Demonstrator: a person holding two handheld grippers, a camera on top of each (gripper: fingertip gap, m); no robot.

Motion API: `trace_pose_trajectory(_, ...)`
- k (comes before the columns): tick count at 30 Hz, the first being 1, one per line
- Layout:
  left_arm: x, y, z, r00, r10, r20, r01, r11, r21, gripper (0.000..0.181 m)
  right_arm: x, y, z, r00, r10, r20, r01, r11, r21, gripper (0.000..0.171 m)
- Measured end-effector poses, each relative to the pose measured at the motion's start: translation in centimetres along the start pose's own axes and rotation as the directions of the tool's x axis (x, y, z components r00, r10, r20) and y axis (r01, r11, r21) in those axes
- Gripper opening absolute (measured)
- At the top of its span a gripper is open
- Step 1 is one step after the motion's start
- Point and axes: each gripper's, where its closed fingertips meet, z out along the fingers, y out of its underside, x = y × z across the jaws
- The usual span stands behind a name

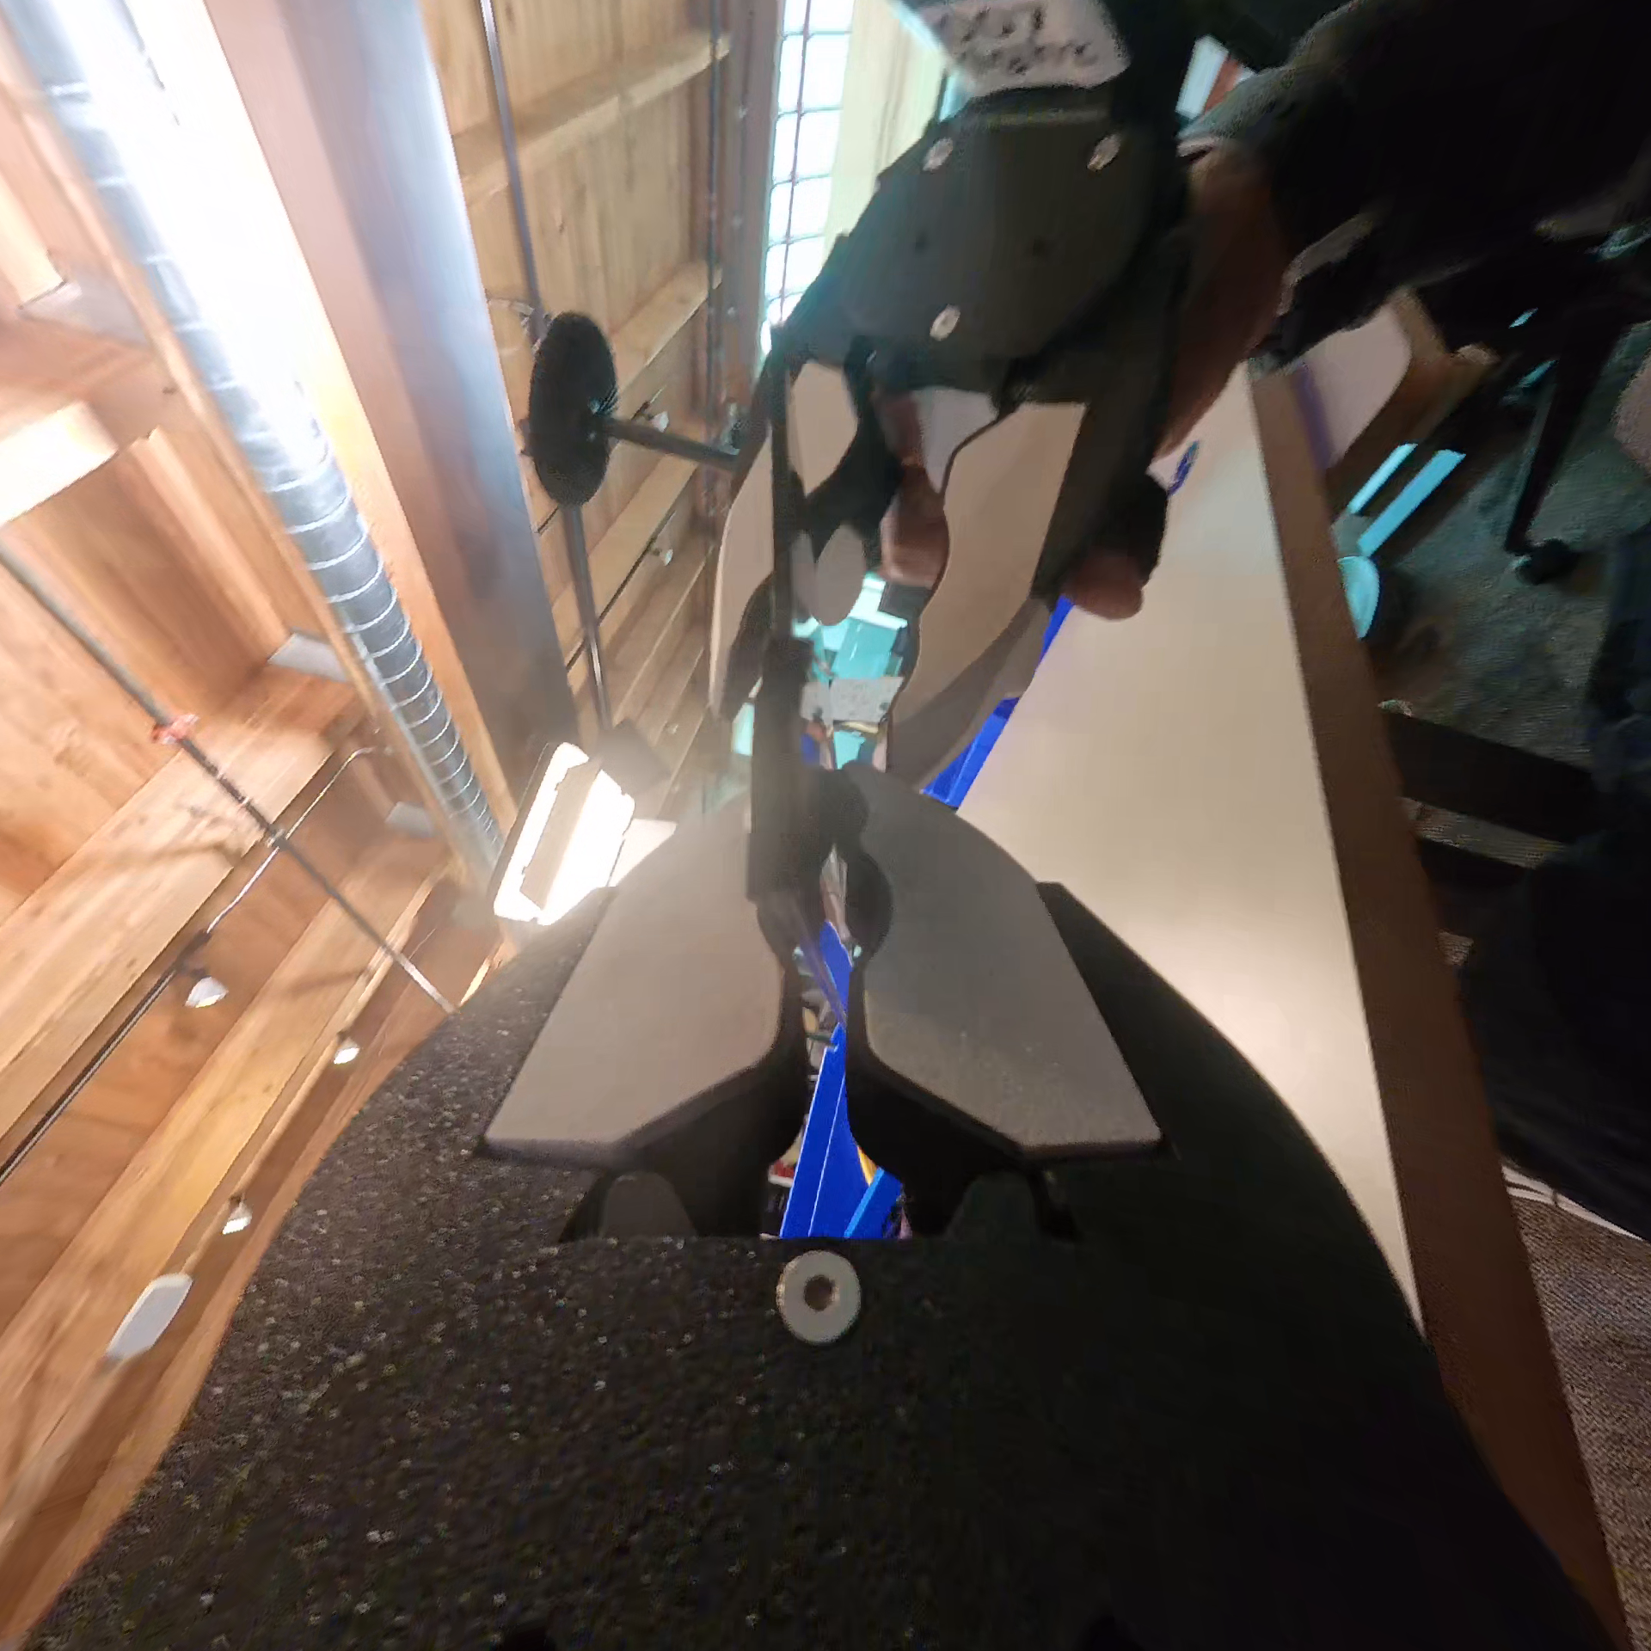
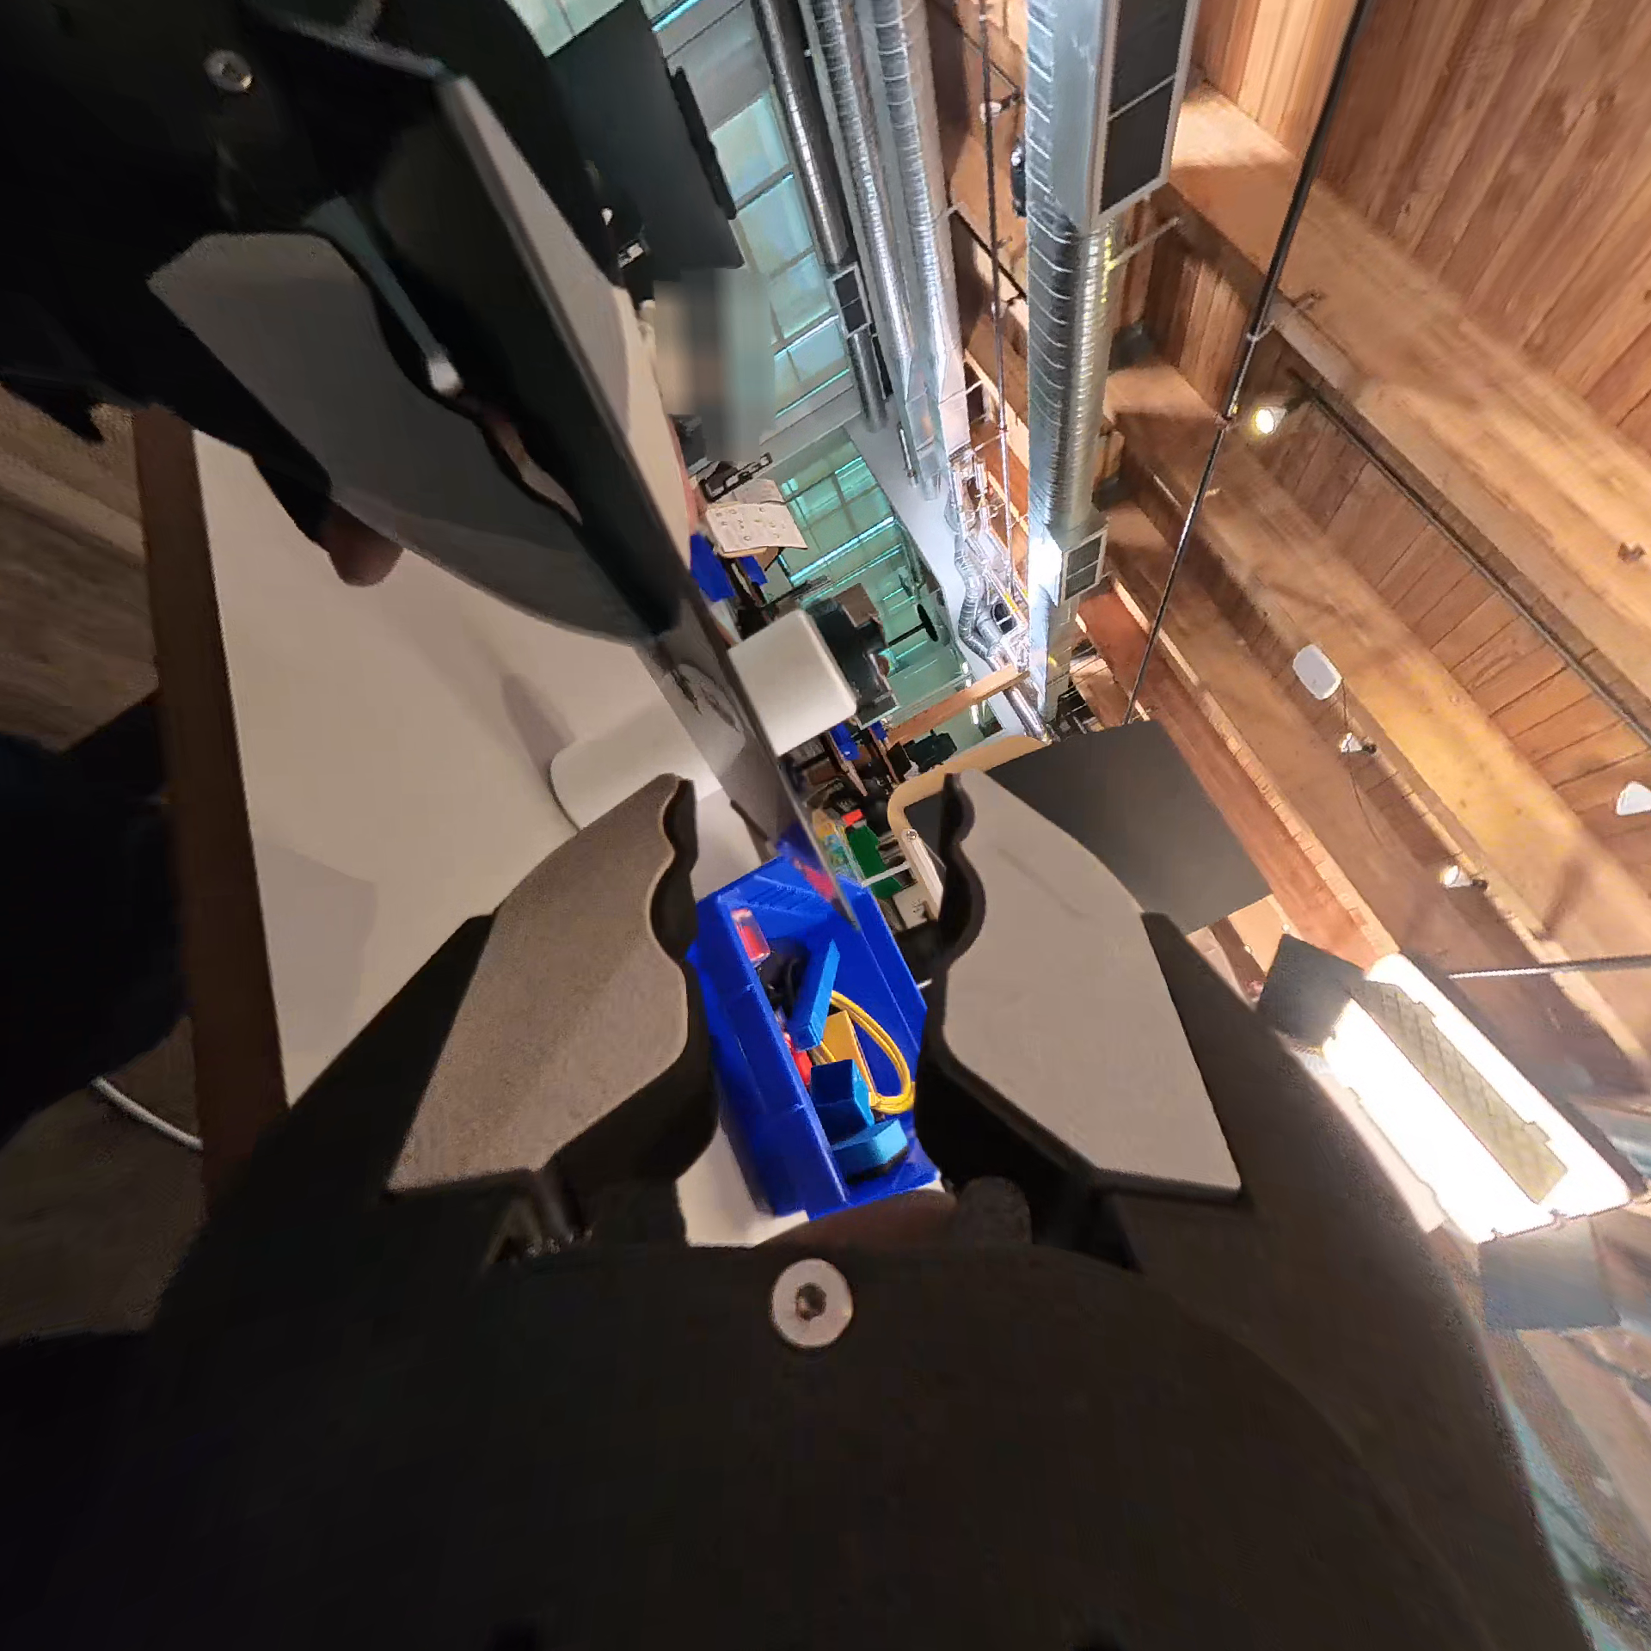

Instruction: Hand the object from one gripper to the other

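Claws meet in mid-air over a white tabletop (image 2: 375, 697) with a brown edge. Seen from the left wrist view, the left claw (image 1: 817, 902) is pressed together on the near end of a thin, flat, dark strip (image 1: 775, 715), seen edge-on so its true shape is hard to make out. The strip's far end reaches the right claw (image 1: 849, 572), whose fingers look spread, though blur hides any contact. In the right wrist view, the right claw (image 2: 817, 858) stands spread, with the strip (image 2: 715, 706) slanting toward the gap. Behind sits a blue plastic bin (image 2: 804, 1027) of small parts, partly hidden.
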Motion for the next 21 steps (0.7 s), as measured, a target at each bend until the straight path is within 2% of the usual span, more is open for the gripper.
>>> trace_pose_trajectory(3,1.1,-1.2,-0.1,0.997,0.044,-0.071,-0.041,0.999,0.035,0.002,-1.8,0.4,0.2,0.995,-0.042,0.092,0.046,0.998,-0.033,0.055)
trace_pose_trajectory(5,1.6,-2.0,-0.2,0.994,0.038,-0.106,-0.031,0.998,0.062,0.002,-3.5,1.4,0.5,0.982,-0.005,0.191,0.022,0.996,-0.085,0.053)
trace_pose_trajectory(6,1.8,-2.4,-0.3,0.992,0.02,-0.123,-0.009,0.996,0.084,0.002,-4.0,2.0,0.7,0.976,0.023,0.218,0.003,0.993,-0.119,0.049)
trace_pose_trajectory(7,1.9,-2.8,-0.4,0.989,-0.014,-0.145,0.029,0.994,0.103,0.002,-4.2,2.4,0.9,0.974,0.049,0.221,-0.018,0.99,-0.138,0.037)
trace_pose_trajectory(8,1.9,-2.9,-0.4,0.984,-0.072,-0.165,0.091,0.99,0.108,0.004,-4.2,2.6,1.1,0.97,0.091,0.225,-0.06,0.988,-0.141,0.016)
trace_pose_trajectory(9,1.5,-2.7,-0.3,0.977,-0.144,-0.16,0.161,0.981,0.105,0.008,-4.3,2.6,1.2,0.956,0.164,0.242,-0.133,0.981,-0.139,0.014)
trace_pose_trajectory(11,-0.7,-1.9,-0.3,0.954,-0.294,-0.064,0.3,0.946,0.12,0.034,-4.6,2.7,1.3,0.894,0.344,0.288,-0.311,0.938,-0.155,0.008)
trace_pose_trajectory(13,-2.4,-0.3,-0.3,0.875,-0.484,-0.023,0.483,0.867,0.122,0.051,-4.8,2.5,1.5,0.776,0.535,0.334,-0.503,0.845,-0.182,0.003)
trace_pose_trajectory(15,-2.7,0.9,-0.5,0.754,-0.653,-0.072,0.657,0.745,0.117,0.058,-5.0,1.8,1.5,0.554,0.734,0.394,-0.715,0.661,-0.227,0.002)
trace_pose_trajectory(17,-2.7,1.8,-0.7,0.644,-0.757,-0.115,0.765,0.634,0.112,0.06,-5.0,1.1,1.6,0.309,0.843,0.441,-0.843,0.457,-0.283,0.002)
trace_pose_trajectory(18,-3.1,2.4,-0.8,0.63,-0.771,-0.093,0.775,0.62,0.122,0.06,-5.3,1.0,1.6,0.209,0.866,0.454,-0.865,0.38,-0.327,0.002)
trace_pose_trajectory(19,-3.5,2.8,-1.1,0.652,-0.756,-0.055,0.755,0.641,0.139,0.06,-5.8,0.9,1.5,0.124,0.877,0.464,-0.87,0.321,-0.375,0.002)
trace_pose_trajectory(21,-4.0,3.3,-1.7,0.755,-0.655,0.026,0.645,0.75,0.145,0.058,-6.4,0.7,1.3,-0.012,0.882,0.472,-0.874,0.22,-0.433,0.001)
